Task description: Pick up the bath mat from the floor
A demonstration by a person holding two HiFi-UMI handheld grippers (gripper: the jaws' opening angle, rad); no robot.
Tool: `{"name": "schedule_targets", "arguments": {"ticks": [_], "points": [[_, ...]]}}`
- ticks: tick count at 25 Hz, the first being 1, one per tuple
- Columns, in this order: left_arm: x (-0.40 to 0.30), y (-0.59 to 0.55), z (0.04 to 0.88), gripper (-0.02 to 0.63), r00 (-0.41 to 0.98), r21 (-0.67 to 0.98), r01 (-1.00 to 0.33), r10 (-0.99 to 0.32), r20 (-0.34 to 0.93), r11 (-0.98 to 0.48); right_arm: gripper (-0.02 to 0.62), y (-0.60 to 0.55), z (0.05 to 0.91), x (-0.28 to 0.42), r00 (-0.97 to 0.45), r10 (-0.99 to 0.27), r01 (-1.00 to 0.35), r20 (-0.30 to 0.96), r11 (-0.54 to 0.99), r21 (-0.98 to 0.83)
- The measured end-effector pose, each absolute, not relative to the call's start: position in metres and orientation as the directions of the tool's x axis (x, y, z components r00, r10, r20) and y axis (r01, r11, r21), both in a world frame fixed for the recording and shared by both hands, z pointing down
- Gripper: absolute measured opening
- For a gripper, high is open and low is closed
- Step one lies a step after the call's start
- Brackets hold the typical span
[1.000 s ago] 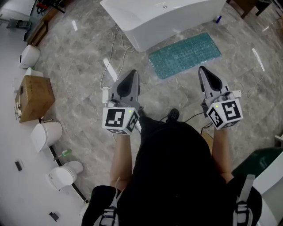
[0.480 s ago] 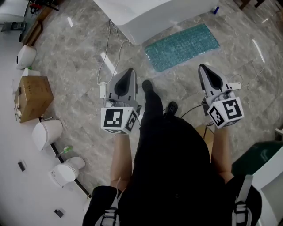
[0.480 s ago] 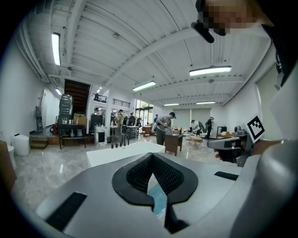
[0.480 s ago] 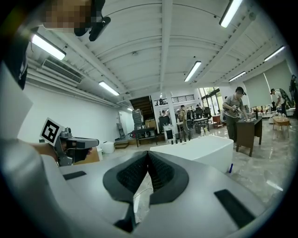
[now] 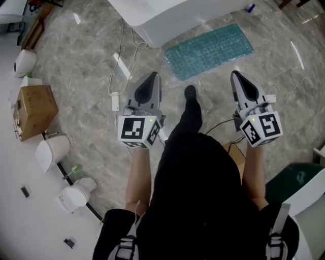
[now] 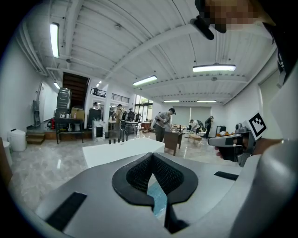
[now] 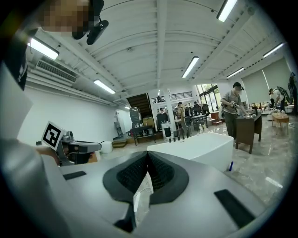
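The teal bath mat (image 5: pixel 208 51) lies flat on the grey marble floor beside a white bathtub (image 5: pixel 172 12). My left gripper (image 5: pixel 154 76) is held above the floor, short of the mat's near left corner, its jaws shut with nothing between them. My right gripper (image 5: pixel 236 76) hovers short of the mat's near right end, also shut and empty. In the left gripper view the pads (image 6: pixel 139 174) meet, and a strip of the mat (image 6: pixel 156 199) shows below them. The right gripper view shows its jaws together (image 7: pixel 148 154) with pale floor beneath. The person's shoe (image 5: pixel 190 93) is planted between the grippers, near the mat's edge.
A white cable (image 5: pixel 122 56) with a plug block (image 5: pixel 116 101) trails left of the left gripper. A cardboard box (image 5: pixel 33 111) and white bins (image 5: pixel 51 152) line the left wall. A green bin (image 5: pixel 294 183) stands at the right. People work at distant tables (image 6: pixel 165 123).
The person has stepped forward: a foot now stands close to the mat, and the mat sits nearer the grippers. Both grippers stay shut and empty.
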State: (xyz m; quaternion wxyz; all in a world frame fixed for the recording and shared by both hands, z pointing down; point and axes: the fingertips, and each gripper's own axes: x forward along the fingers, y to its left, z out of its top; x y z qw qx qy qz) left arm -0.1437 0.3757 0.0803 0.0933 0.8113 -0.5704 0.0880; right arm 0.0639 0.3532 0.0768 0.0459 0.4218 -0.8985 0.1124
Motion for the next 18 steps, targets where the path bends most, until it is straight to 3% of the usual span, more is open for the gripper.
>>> {"name": "schedule_targets", "arguments": {"ticks": [12,18], "points": [[-0.129,0.225,0.086,0.009,0.415,0.112,-0.909,-0.887,0.202,-0.401,0.012,0.229,0.056,0.069,-0.602,-0.775,-0.798,0.191,0.594,-0.105],[-0.135,0.183,0.109,0.009,0.411,0.108,-0.912,-0.878,0.245,-0.397,0.012,0.191,0.067,0.065,-0.603,-0.765,-0.796,0.225,0.597,-0.101]]}}
